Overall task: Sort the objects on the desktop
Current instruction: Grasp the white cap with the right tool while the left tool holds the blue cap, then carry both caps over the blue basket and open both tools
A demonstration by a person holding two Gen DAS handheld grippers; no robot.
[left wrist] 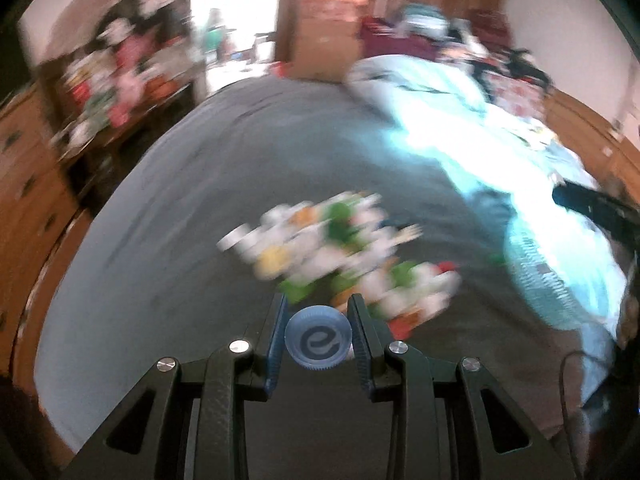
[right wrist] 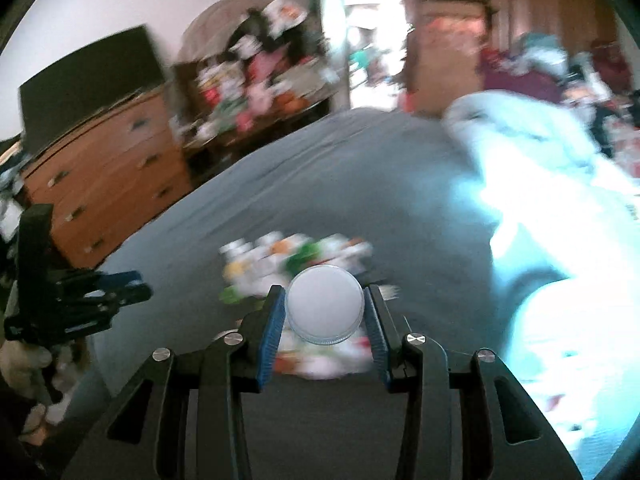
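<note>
My left gripper is shut on a blue bottle cap with a dark swirl mark, held above the grey bedspread. My right gripper is shut on a white bottle cap, also held above the bedspread. A blurred pile of white, green, orange and red caps lies on the bedspread just beyond both grippers; it also shows in the right wrist view. The left gripper shows at the left edge of the right wrist view.
A pale blue blanket is bunched along the right side of the bed. A wooden dresser stands to the left with a dark screen on it. A cluttered shelf and a wooden door are behind.
</note>
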